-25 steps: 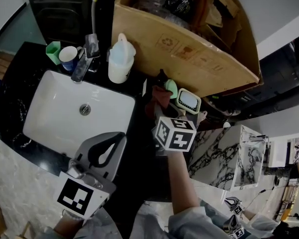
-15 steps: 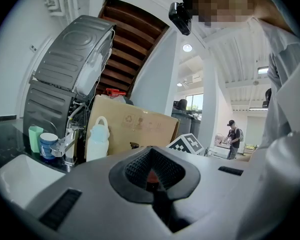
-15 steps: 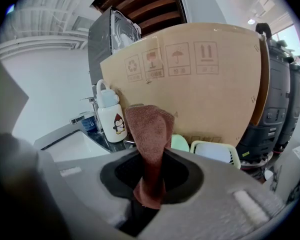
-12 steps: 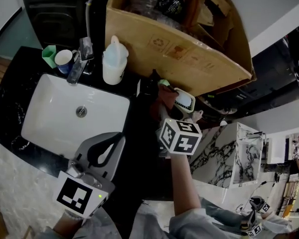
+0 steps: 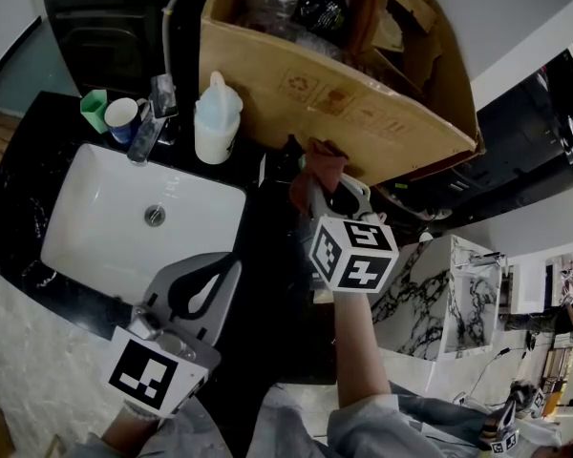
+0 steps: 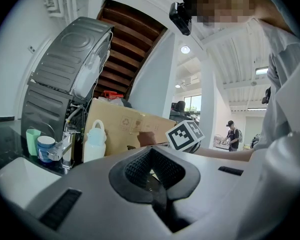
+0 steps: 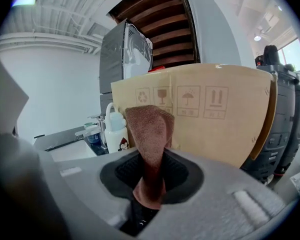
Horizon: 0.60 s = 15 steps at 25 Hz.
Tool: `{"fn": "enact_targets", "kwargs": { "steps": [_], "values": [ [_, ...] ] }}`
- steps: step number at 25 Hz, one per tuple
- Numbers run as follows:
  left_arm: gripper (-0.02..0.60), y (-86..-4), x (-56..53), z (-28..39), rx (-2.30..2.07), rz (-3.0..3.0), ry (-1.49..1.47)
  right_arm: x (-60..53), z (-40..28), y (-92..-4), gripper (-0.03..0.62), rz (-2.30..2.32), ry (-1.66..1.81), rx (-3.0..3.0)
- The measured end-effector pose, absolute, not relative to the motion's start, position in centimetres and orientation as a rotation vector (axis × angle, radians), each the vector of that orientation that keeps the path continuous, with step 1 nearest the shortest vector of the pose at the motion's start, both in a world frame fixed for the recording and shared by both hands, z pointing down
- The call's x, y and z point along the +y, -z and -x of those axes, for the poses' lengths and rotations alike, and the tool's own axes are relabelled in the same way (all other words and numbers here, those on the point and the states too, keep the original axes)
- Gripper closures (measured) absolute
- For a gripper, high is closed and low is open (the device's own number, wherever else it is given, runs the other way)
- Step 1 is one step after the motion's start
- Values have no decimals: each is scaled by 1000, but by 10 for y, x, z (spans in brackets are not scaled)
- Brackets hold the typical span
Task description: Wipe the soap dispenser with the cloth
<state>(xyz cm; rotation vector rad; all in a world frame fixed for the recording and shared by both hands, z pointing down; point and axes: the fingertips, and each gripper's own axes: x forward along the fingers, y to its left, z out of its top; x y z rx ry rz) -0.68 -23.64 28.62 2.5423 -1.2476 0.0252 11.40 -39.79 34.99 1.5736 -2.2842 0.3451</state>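
The brown cloth (image 7: 149, 131) is clamped in the right hand-held gripper (image 7: 150, 170) before the cardboard box (image 7: 217, 121). The soap dispenser (image 7: 115, 129) is stood beside the tap (image 5: 149, 128). The left hand-held gripper (image 6: 152, 159) is closed, empty.

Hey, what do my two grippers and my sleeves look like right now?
The left gripper and right gripper are both smooth pale grey shells with black ribbed pads round a teardrop opening. Each carries a white cube with black square markers. The sleeves are light-coloured.
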Motion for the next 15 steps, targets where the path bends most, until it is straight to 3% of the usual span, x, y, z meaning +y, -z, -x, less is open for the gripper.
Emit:
{"fn": "enact_targets", "kwargs": {
  "steps": [15],
  "values": [
    [578,-288,-244,17,-1288,-2551,-37,-419,-102,-365,519,-1491,-348,-2268]
  ]
}}
